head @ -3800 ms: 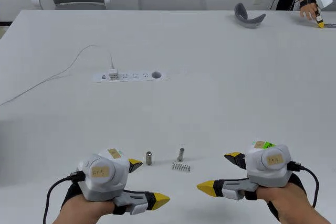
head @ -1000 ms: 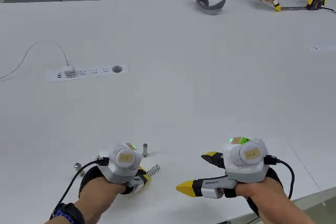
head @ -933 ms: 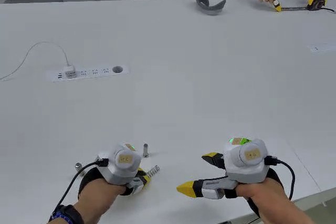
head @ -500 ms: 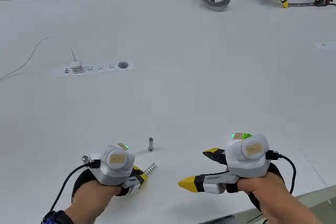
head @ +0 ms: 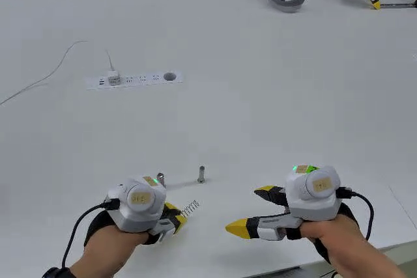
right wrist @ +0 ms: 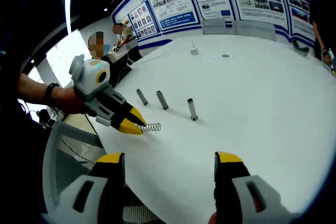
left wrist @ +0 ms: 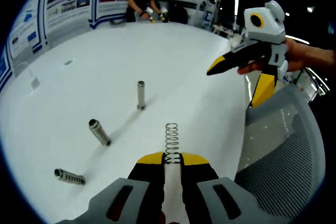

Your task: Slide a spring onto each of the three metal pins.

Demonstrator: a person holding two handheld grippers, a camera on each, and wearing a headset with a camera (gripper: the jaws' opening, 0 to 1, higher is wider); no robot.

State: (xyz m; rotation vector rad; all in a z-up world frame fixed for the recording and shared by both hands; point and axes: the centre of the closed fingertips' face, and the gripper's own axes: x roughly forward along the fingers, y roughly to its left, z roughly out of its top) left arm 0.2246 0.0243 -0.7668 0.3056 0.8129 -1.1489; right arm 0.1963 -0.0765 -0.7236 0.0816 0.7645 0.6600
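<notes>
The loose spring (left wrist: pixel 171 139) is off the counter (head: pixel 260 96) now. Seconds ago it lay flat by the pins near the front edge, and the left gripper (left wrist: pixel 167 158) has picked it up. Its fingers are pinched narrow on the spring's lower end, the coils sticking out ahead of the tips. That looks like the last pickup of the job: what remains, by the look of it, is threading this one on.

Counting from the left in the left gripper view, there's one sprung pin (left wrist: pixel 69 177) and a second sprung pin (left wrist: pixel 99 132). Then comes the bare pin (left wrist: pixel 140 95), standing upright just beyond the held spring. So that's three pins and three springs: two already seated, one in the fingers. The whole group sits close to the counter's front edge.

Over on the right, the right gripper (right wrist: pixel 169 158) hovers near that same edge, fingers spread wide and holding nothing, well apart from the pins.
</notes>
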